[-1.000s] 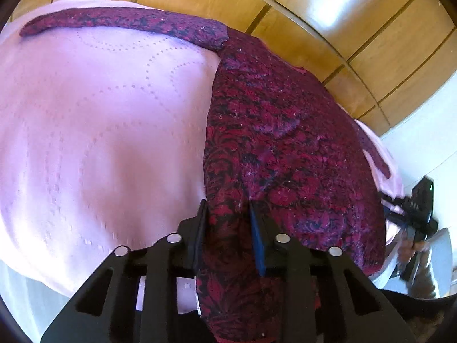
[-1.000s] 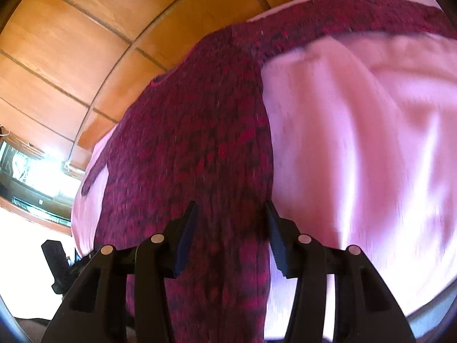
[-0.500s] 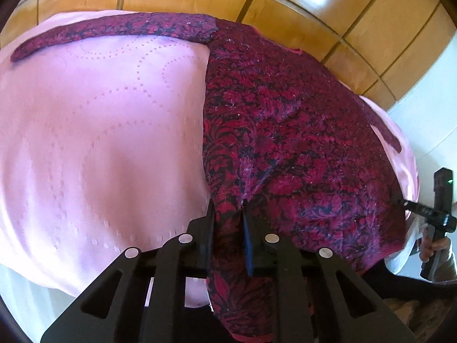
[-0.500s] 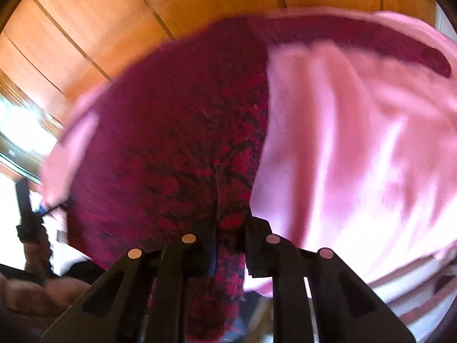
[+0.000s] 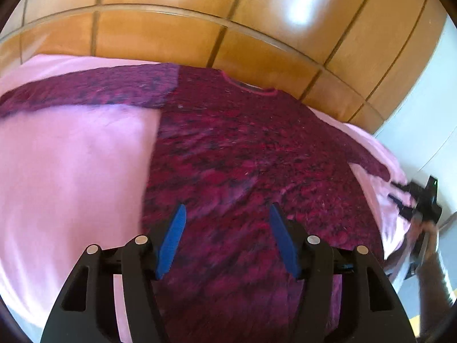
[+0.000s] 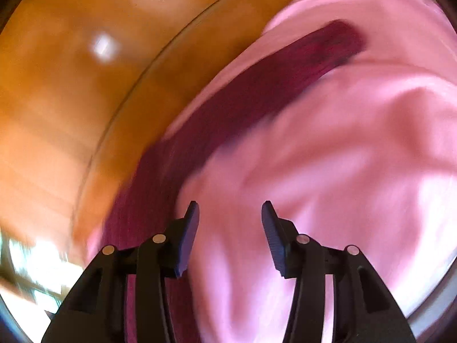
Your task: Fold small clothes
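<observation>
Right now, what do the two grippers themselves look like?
Both are black plastic frames with triangular cut-outs and round silver pins. The left gripper has bright blue finger pads; the right gripper has darker, ribbed blue-black pads. No cables or markings show.

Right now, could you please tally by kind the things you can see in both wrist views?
Dark red patterned knit sweater: 1
Pink bed cover: 1
Glossy wooden panelled headboard: 1
Black claws with blue pads: 2, left claw and right claw, both open, nothing between the pads
Total: 5
</observation>
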Tool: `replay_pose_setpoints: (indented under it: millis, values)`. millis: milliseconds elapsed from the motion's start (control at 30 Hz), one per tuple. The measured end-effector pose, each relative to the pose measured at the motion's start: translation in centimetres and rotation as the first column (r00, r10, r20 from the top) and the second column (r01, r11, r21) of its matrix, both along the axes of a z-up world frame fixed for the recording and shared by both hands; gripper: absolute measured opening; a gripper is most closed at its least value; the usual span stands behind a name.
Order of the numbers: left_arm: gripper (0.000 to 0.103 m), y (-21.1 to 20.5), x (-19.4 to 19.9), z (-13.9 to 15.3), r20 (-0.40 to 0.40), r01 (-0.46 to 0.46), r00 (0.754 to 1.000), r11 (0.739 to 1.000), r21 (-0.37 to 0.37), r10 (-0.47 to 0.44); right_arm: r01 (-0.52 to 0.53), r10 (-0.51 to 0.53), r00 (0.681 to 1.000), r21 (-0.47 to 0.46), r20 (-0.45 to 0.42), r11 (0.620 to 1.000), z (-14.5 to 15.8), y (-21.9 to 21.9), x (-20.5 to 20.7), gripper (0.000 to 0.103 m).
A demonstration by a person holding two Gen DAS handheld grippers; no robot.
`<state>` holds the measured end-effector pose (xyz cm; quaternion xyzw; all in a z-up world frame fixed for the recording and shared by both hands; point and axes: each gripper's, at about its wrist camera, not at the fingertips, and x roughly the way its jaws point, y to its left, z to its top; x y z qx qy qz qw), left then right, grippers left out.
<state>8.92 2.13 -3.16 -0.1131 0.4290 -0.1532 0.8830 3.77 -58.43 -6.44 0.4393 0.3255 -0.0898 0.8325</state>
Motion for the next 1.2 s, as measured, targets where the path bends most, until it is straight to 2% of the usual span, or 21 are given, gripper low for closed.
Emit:
replay_pose_setpoints:
  millis: [33, 133, 233, 333, 367, 400, 433, 533, 633, 733, 800, 900, 967, 1100, 1133, 1200]
  values:
    - [0.059, -0.9, 0.6, -0.3, -0.006, 0.019, 1.0, 1.0, 0.004, -0.019, 0.078, -0.078, 0.997, 0.034, 0.009, 0.996, -0.5, -2.2, 1.0, 0.045]
    - [0.059, -2.6, 2.1, -1.3, -0.029, 0.055, 0.998, 0.998, 0.012, -0.054, 0.204, -0.206, 0.978, 0.092, 0.016, 0.975, -1.4, -5.8, 3.3, 0.045]
    - [0.059, -4.1, 2.8, -2.4, -0.063, 0.085, 0.995, 0.996, 0.026, -0.083, 0.277, -0.278, 0.961, 0.125, -0.007, 0.953, -2.4, -8.5, 5.5, 0.045]
    - [0.059, -4.5, 3.4, -3.2, -0.087, 0.101, 0.991, 0.994, 0.032, -0.098, 0.339, -0.334, 0.94, 0.11, -0.062, 0.934, -3.8, -9.6, 7.8, 0.045]
    - [0.059, -4.6, 3.5, -3.4, -0.089, 0.105, 0.991, 0.994, 0.036, -0.101, 0.349, -0.343, 0.937, 0.119, -0.067, 0.93, -4.2, -10.0, 8.4, 0.039]
    - [0.059, -4.7, 3.6, -3.4, -0.088, 0.108, 0.991, 0.993, 0.038, -0.104, 0.345, -0.339, 0.938, 0.122, -0.07, 0.931, -4.5, -9.8, 9.0, 0.025]
    - [0.059, -4.7, 3.7, -3.5, -0.089, 0.11, 0.99, 0.993, 0.039, -0.106, 0.338, -0.331, 0.94, 0.096, -0.084, 0.936, -4.3, -9.9, 9.8, 0.018]
    - [0.059, -4.7, 3.8, -3.7, -0.096, 0.113, 0.989, 0.993, 0.023, -0.11, 0.301, -0.301, 0.953, 0.005, -0.044, 0.954, -1.7, -9.2, 10.8, 0.012]
    - [0.059, -4.4, 4.1, -3.8, -0.104, 0.111, 0.988, 0.994, -0.011, -0.111, 0.17, -0.169, 0.985, -0.141, 0.022, 0.975, 2.5, -6.9, 12.6, 0.01]
    - [0.059, -3.7, 4.5, -3.7, -0.115, 0.096, 0.988, 0.993, -0.07, -0.104, 0.035, -0.019, 0.998, -0.26, 0.063, 0.965, 6.0, -2.3, 15.1, 0.01]
    - [0.059, -3.2, 4.7, -3.6, -0.119, 0.081, 0.988, 0.991, -0.105, -0.093, -0.045, 0.073, 0.994, -0.309, 0.078, 0.95, 7.5, 1.5, 16.5, 0.01]
    - [0.059, -2.5, 4.8, -3.3, -0.118, 0.063, 0.99, 0.988, -0.141, -0.08, -0.193, 0.236, 0.969, -0.377, 0.071, 0.906, 8.6, 8.8, 19.3, 0.009]
    - [0.059, -2.0, 5.0, -2.9, -0.112, 0.053, 0.991, 0.986, -0.155, -0.071, -0.302, 0.351, 0.935, -0.394, 0.056, 0.868, 8.4, 14.3, 20.9, 0.009]
    - [0.059, -0.9, 5.8, -2.2, -0.105, 0.025, 0.993, 0.979, -0.204, -0.048, -0.499, 0.541, 0.841, -0.414, -0.02, 0.761, 6.3, 24.8, 24.1, 0.009]
    - [0.059, -0.6, 6.1, -1.9, -0.098, 0.02, 0.994, 0.977, -0.214, -0.042, -0.564, 0.597, 0.8, -0.413, -0.058, 0.715, 5.0, 28.4, 24.8, 0.009]
    - [0.059, -0.1, 7.0, -1.5, -0.09, 0.009, 0.995, 0.972, -0.234, -0.031, -0.627, 0.648, 0.754, -0.416, -0.109, 0.659, 3.3, 32.1, 25.4, 0.009]
